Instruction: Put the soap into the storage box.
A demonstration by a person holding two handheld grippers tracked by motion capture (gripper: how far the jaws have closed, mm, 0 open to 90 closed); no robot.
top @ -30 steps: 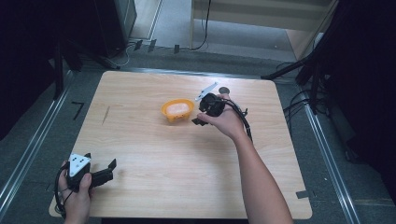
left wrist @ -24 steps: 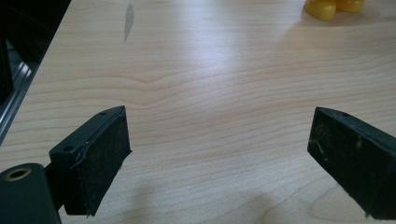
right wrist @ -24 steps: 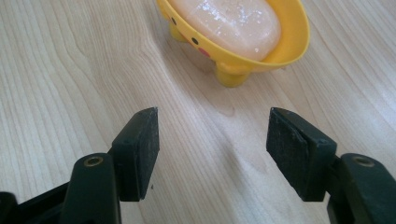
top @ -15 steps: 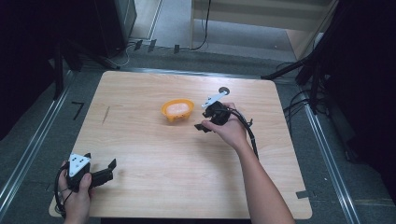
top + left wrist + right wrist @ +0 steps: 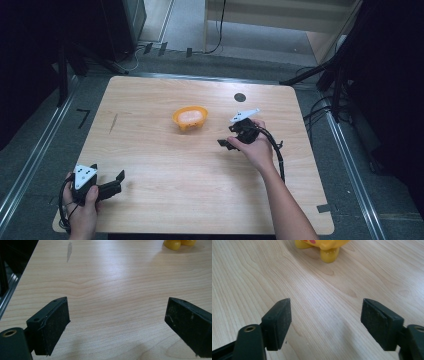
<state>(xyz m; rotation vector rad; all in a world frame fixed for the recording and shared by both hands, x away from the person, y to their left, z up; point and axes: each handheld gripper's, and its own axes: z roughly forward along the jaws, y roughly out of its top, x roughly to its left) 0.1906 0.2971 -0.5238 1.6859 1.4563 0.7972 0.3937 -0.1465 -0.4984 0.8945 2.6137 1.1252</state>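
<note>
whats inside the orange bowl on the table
From the high view, the orange bowl holds something pale pinkish-white that fills most of it; what it is can't be told. The bowl's bottom is covered by it.

- bowl-shaped toy [image 5: 190, 117] sits on table [image 5: 165, 200], far half, near middle
- right gripper [image 5: 231, 140] just right of toy, nearer the person, jaws toward toy, apart from it
- left gripper [image 5: 115, 181] at near left corner, well apart from toy
- round mark [image 5: 240, 97] on table behind right gripper
</note>
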